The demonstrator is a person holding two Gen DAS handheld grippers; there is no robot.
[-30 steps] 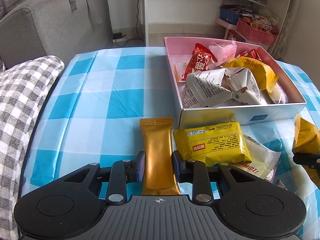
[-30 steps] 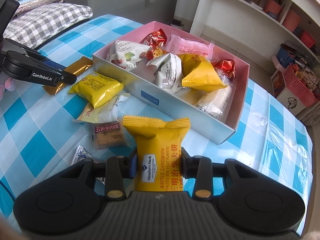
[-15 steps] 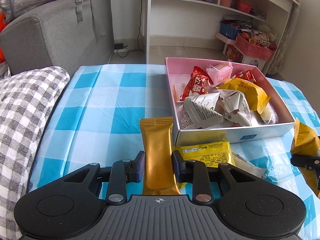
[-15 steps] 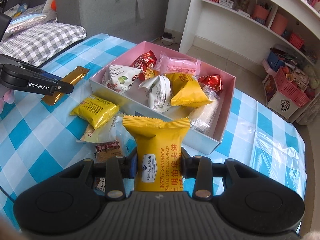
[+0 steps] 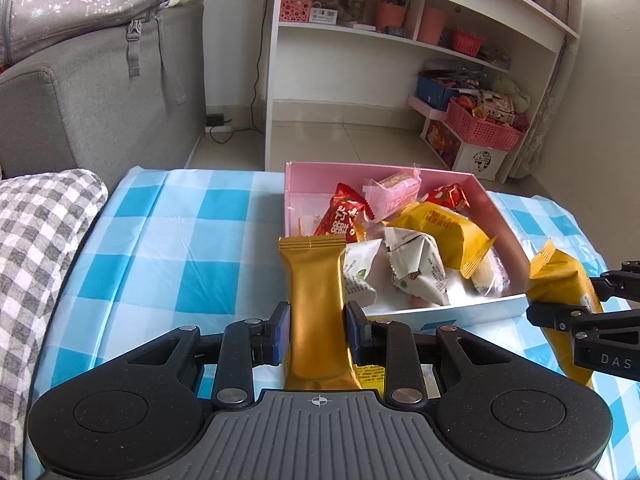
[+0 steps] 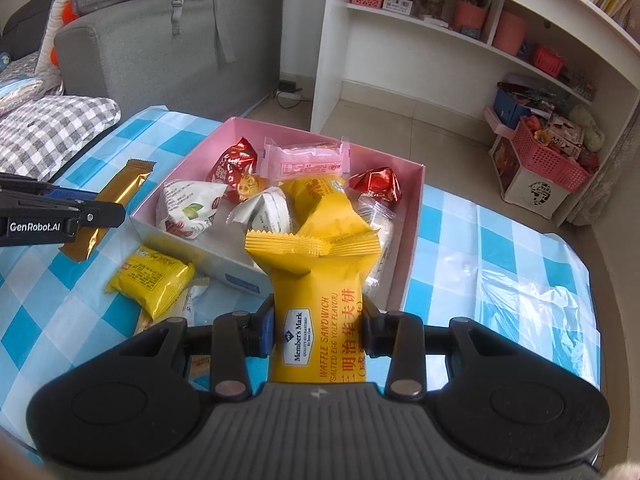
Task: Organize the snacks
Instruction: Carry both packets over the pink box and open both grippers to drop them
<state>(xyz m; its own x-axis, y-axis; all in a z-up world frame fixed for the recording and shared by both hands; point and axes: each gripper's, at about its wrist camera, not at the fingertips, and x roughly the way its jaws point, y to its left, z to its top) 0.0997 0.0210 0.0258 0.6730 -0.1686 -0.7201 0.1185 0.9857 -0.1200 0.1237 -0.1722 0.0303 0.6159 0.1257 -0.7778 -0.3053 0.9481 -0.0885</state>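
My left gripper [image 5: 316,330] is shut on a slim gold snack bar [image 5: 314,300], held upright above the checked tablecloth just left of the box's near left corner. The yellow waffle sandwich packet [image 6: 320,304] stands clamped in my right gripper [image 6: 318,330], in front of the box's near wall. The pink-lined box [image 5: 460,312] holds several snacks: red, pink, white and yellow packets. In the right wrist view the left gripper [image 6: 100,216] and its gold bar [image 6: 120,192] show at the left. The right gripper [image 5: 560,312] with the yellow packet [image 5: 560,276] shows at the left view's right edge.
A yellow packet [image 6: 150,280] and a few other wrappers lie on the blue-and-white cloth [image 6: 480,232] in front of the box. A grey checked cushion [image 5: 36,248] borders the table's left. A grey sofa [image 5: 100,92] and white shelves [image 5: 400,40] stand behind.
Both grippers have risen with their snacks and tilted up, so the box sits lower in view and more of the room shows. The loose packets have slid under the grippers' bodies.
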